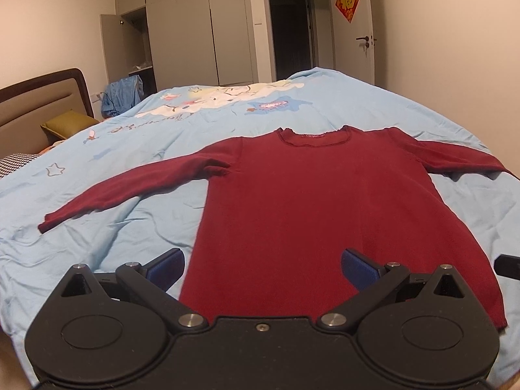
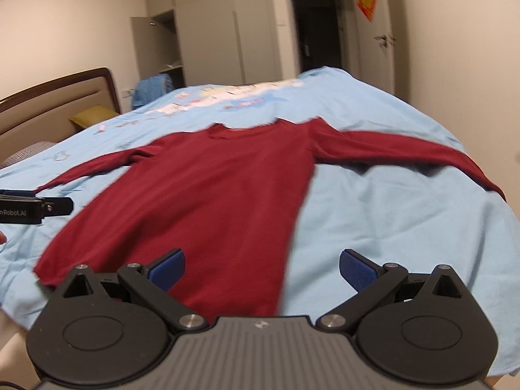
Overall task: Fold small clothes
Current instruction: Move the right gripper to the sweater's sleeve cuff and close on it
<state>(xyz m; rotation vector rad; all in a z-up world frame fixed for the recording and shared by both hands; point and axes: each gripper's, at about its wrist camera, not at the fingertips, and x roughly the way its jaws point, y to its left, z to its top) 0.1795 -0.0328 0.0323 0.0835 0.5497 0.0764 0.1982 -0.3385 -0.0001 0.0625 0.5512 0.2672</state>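
Note:
A dark red long-sleeved top (image 1: 308, 201) lies flat on the light blue bed cover (image 1: 113, 227), collar away from me, both sleeves spread out to the sides. My left gripper (image 1: 263, 268) hovers open over the top's hem near its lower left corner, nothing between its blue pads (image 1: 165, 268). My right gripper (image 2: 261, 268) is open too, above the hem's right side, and holds nothing. The same red top (image 2: 201, 201) fills the right wrist view, which is blurred. The left gripper (image 2: 55, 209) shows at that view's left edge.
The bed cover (image 2: 390, 227) carries a cartoon print at its far side. A brown headboard (image 1: 42, 97) and pillows stand at the left. Behind the bed are a wardrobe with one open door (image 1: 130, 45), a dark doorway (image 1: 292, 32) and a white door.

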